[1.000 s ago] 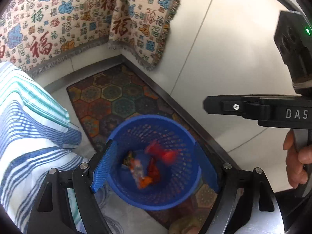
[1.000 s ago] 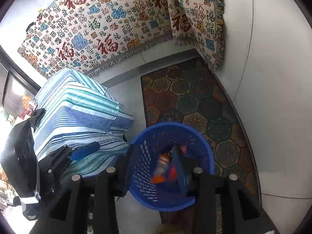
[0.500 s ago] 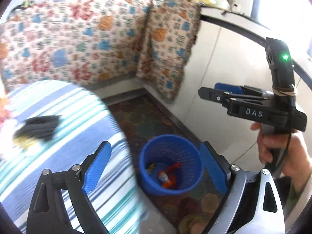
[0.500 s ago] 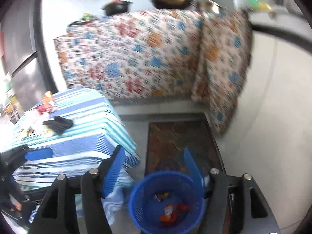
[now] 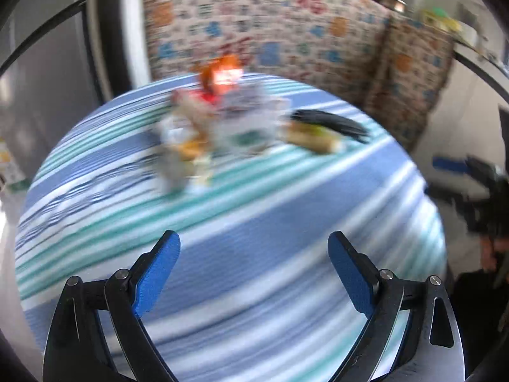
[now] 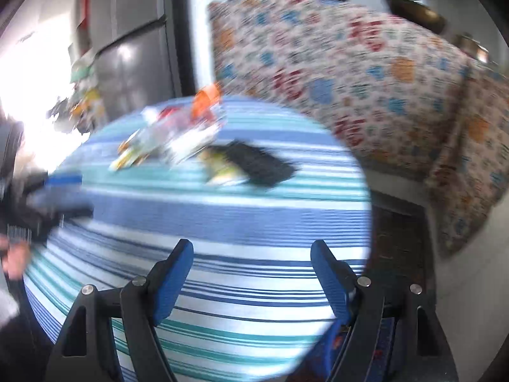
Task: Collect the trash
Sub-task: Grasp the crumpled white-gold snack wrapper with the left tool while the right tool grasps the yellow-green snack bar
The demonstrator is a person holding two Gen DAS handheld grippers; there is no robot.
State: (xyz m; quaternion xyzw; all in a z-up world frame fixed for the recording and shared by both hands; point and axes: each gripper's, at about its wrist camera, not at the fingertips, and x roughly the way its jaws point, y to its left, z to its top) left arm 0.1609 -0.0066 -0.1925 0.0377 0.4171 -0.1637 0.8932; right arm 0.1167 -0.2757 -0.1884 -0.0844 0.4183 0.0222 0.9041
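A blurred pile of wrappers (image 5: 219, 121) lies at the far side of a round table with a blue and teal striped cloth (image 5: 254, 210); it also shows in the right wrist view (image 6: 171, 137). A black item (image 6: 261, 165) lies beside a yellowish wrapper (image 6: 222, 168). My left gripper (image 5: 253, 273) is open and empty above the near part of the table. My right gripper (image 6: 251, 273) is open and empty over the table's near right edge. The blue basket (image 6: 331, 347) peeks out low behind the right finger.
A patterned cloth (image 6: 366, 73) hangs over the counter behind the table, with pots on top. A grey fridge (image 6: 133, 47) stands at back left. A dark hexagon mat (image 6: 400, 242) lies on the floor right of the table. The other gripper shows at each view's edge.
Both grippers have swung up and away from the blue basket toward the striped table. The wrappers on the table have come into the middle of both views.
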